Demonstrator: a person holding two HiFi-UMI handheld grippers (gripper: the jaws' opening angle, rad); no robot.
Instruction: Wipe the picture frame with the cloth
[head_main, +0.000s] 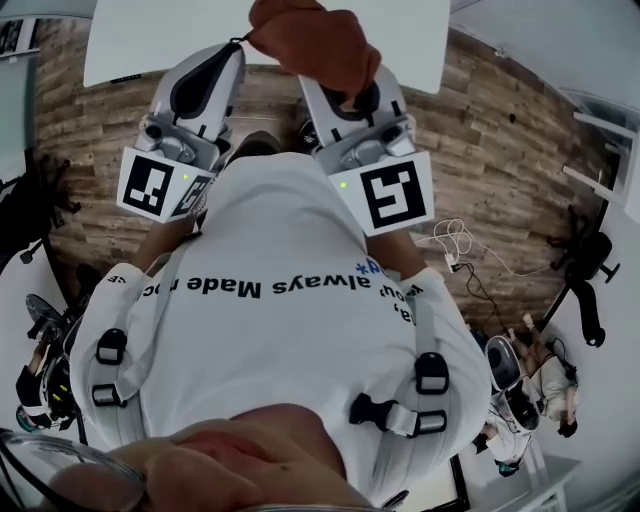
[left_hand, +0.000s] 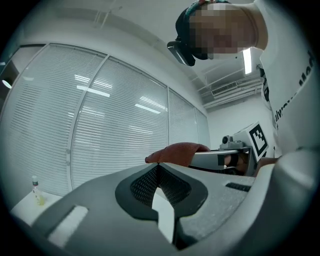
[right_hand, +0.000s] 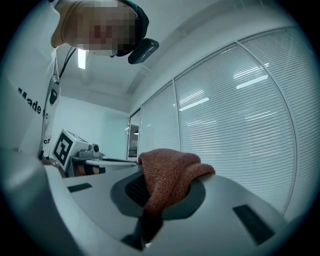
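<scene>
No picture frame shows in any view. Both grippers are held up against the person's chest, jaws pointing away from the body. A reddish-brown knitted cloth (head_main: 315, 40) sticks out of my right gripper (head_main: 340, 95), which is shut on it. In the right gripper view the cloth (right_hand: 167, 175) bunches over the closed jaws of my right gripper (right_hand: 150, 182). My left gripper (head_main: 236, 48) is just to its left, apart from the cloth. In the left gripper view my left gripper (left_hand: 159, 167) has its jaws together with nothing between them, and the cloth (left_hand: 177, 150) shows beyond.
A white table (head_main: 150, 40) stands ahead over a wooden floor (head_main: 500, 150). Cables (head_main: 455, 240) lie on the floor at right. Other people (head_main: 525, 385) are at the lower right. Windows with blinds (left_hand: 115, 135) fill the gripper views; a small bottle (left_hand: 35, 190) stands on a white surface.
</scene>
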